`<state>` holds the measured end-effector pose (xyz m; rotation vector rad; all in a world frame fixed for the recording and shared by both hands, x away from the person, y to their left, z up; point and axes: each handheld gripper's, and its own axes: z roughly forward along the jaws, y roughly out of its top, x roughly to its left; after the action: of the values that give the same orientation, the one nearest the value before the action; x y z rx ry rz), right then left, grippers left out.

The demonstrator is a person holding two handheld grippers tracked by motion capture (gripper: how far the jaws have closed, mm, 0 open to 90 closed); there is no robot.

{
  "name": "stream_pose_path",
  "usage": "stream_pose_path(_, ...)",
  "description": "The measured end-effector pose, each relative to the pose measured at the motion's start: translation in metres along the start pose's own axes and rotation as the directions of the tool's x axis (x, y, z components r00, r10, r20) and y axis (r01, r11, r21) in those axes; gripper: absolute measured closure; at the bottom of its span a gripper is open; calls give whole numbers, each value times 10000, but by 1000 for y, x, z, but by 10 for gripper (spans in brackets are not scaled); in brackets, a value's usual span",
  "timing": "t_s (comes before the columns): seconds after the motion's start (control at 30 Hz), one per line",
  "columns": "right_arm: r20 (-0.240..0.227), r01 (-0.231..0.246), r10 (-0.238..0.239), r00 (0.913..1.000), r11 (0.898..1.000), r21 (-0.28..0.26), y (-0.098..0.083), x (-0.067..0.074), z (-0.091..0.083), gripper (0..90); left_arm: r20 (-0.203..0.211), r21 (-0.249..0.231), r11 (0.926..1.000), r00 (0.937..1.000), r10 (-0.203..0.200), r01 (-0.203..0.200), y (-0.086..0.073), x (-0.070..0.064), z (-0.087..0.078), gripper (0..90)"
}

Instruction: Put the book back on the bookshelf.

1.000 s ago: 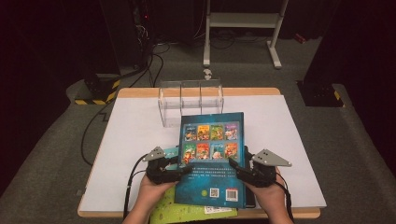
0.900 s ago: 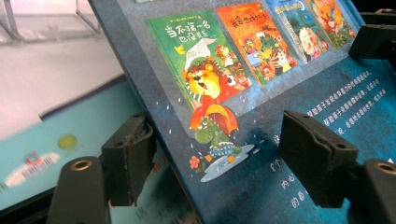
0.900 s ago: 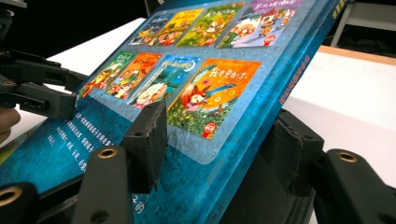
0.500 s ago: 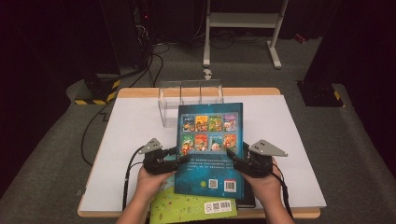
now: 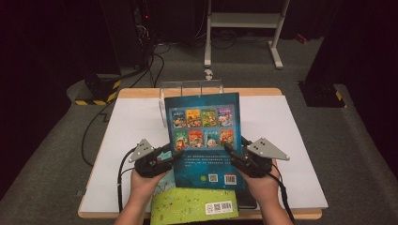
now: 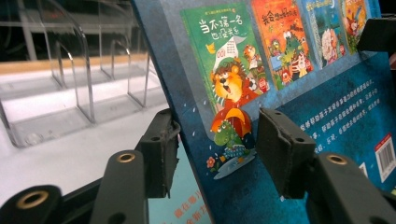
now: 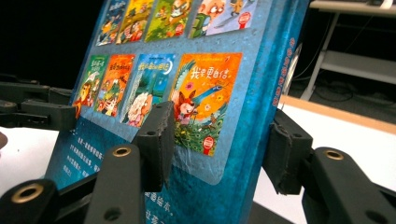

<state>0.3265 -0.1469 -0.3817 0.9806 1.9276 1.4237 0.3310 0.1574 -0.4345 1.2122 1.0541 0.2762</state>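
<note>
A blue picture book (image 5: 204,136) with small cover pictures on its back is held tilted up above the white table (image 5: 126,140). My left gripper (image 5: 174,153) clamps its left edge and my right gripper (image 5: 231,152) its right edge. Both pairs of jaws have just been closing, with the book between them. In the left gripper view the pads (image 6: 282,149) press on the book (image 6: 243,70). In the right gripper view the right gripper (image 7: 219,144) pinches the spine side of the book (image 7: 205,93).
A clear acrylic rack (image 5: 190,89) with dividers stands at the table's far edge, just behind the book. A green book (image 5: 195,204) and a dark flat item (image 5: 246,199) lie at the near edge under the hands. A metal stand and cables lie beyond the table.
Both grippers have risen with the blue book, whose far end now tips up off the table toward the rack. The jaws have narrowed on its edges.
</note>
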Motion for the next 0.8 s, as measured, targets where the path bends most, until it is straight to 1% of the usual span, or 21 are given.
stream_pose_path(0.03, 3, -15, 15, 10000, 10000, -68, 1, 0, -1, 495, 0, 0, 10000, 10000, 0, 0, 0, 0, 0, 505)
stream_pose_path(0.07, 3, -15, 15, 10000, 10000, -68, 1, 0, -1, 495, -33, -77, 10000, 10000, 58, -58, 1, -1, -1, 505)
stream_pose_path(0.1, -21, 18, -19, 10000, 9997, -251, 4, 1, -2, 509, -53, -181, 9998, 10000, 83, -84, 1, -2, -1, 511)
stream_pose_path(0.17, -24, 37, -38, 10000, 9995, -326, 4, 2, -3, 512, -79, -350, 9991, 9997, 223, -226, 2, -3, -2, 514)
stream_pose_path(0.2, -44, 41, -43, 10000, 9992, -398, 5, 3, -3, 517, -99, -438, 9988, 9997, 231, -235, 3, -4, -2, 518)
stream_pose_path(0.27, -66, 85, -88, 9999, 9987, -511, 7, 4, -4, 523, -141, -551, 9976, 9991, 400, -407, 4, -4, -4, 526)
stream_pose_path(0.3, -62, 133, -136, 9999, 9983, -565, 8, 5, -4, 526, -172, -698, 9967, 9991, 395, -406, 5, -5, -4, 532)
stream_pose_path(0.33, -60, 146, -150, 9999, 9979, -629, 9, 6, -5, 531, -196, -696, 9961, 9984, 533, -546, 5, -5, -5, 538)
stream_pose_path(0.37, -39, 194, -197, 9998, 9970, -748, 11, 7, -6, 536, -203, -791, 9954, 9984, 533, -548, 6, -6, -6, 552)
stream_pose_path(0.4, -39, 194, -197, 9998, 9970, -748, 11, 7, -6, 536, -222, -883, 9946, 9983, 535, -553, 6, -6, -7, 552)
stream_pose_path(0.43, -53, 228, -233, 9997, 9961, -850, 13, 9, -7, 546, -261, -941, 9934, 9977, 626, -648, 7, -7, -8, 568)
stream_pose_path(0.47, -49, 232, -237, 9997, 9957, -895, 13, 10, -7, 548, -335, -1103, 9910, 9968, 720, -753, 8, -7, -9, 574)
stream_pose_path(0.5, -49, 232, -237, 9997, 9957, -895, 13, 10, -7, 548, -335, -1103, 9910, 9968, 720, -753, 8, -7, -9, 581)
stream_pose_path(0.57, -36, 379, -384, 9993, 9944, -985, 17, 14, -7, 552, -476, -1264, 9879, 9953, 842, -896, 9, -8, -10, 594)
stream_pose_path(0.6, -36, 379, -384, 9993, 9944, -985, 17, 14, -7, 552, -506, -1311, 9867, 9946, 901, -961, 9, -8, -11, 594)
stream_pose_path(0.63, -50, 453, -460, 9989, 9942, -979, 18, 15, -6, 550, -582, -1422, 9828, 9922, 1107, -1180, 10, -7, -12, 597)
stream_pose_path(0.73, -102, 442, -454, 9989, 9943, -971, 19, 16, -4, 546, -626, -1508, 9804, 9910, 1183, -1266, 12, -7, -13, 599)
stream_pose_path(0.77, -99, 434, -445, 9990, 9943, -970, 20, 16, -1, 540, -682, -1637, 9766, 9891, 1302, -1398, 13, -6, -13, 600)
stream_pose_path(0.8, -99, 434, -445, 9990, 9943, -970, 20, 16, -1, 540, -682, -1637, 9766, 9891, 1302, -1398, 13, -6, -13, 600)
